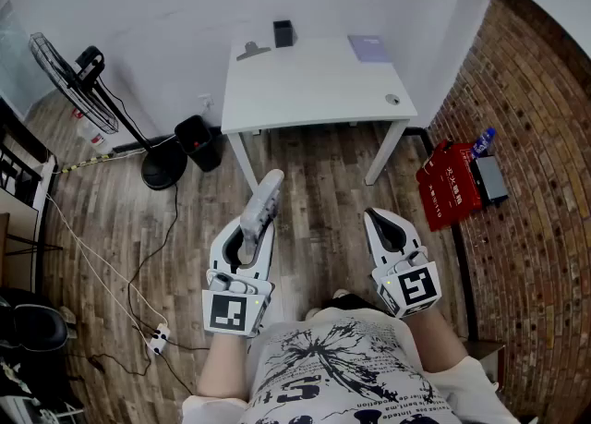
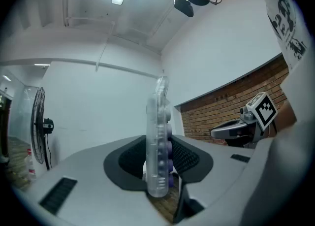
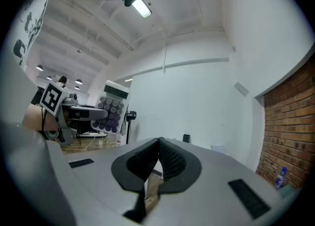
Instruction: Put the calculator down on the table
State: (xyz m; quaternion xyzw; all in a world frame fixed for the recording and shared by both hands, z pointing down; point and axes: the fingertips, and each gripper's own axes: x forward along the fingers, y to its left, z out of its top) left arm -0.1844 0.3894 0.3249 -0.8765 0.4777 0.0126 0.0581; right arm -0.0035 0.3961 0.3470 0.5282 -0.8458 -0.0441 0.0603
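Note:
My left gripper (image 1: 258, 224) is shut on a clear-cased calculator (image 1: 262, 202) with purple keys, held on edge between the dark pads. In the left gripper view the calculator (image 2: 159, 141) stands upright out of the jaws, its keys facing right. My right gripper (image 1: 381, 223) is shut with nothing in it; in the right gripper view its pads (image 3: 158, 161) meet. Both grippers hang level over the wooden floor, in front of the white table (image 1: 314, 90), well short of its front edge.
On the table's back edge stand a small black box (image 1: 283, 33), a grey object (image 1: 248, 49) and a purple sheet (image 1: 370, 48). A floor fan (image 1: 78, 80) and black bin (image 1: 197, 140) are to the left. Red bags (image 1: 450, 184) lie by the brick wall at right.

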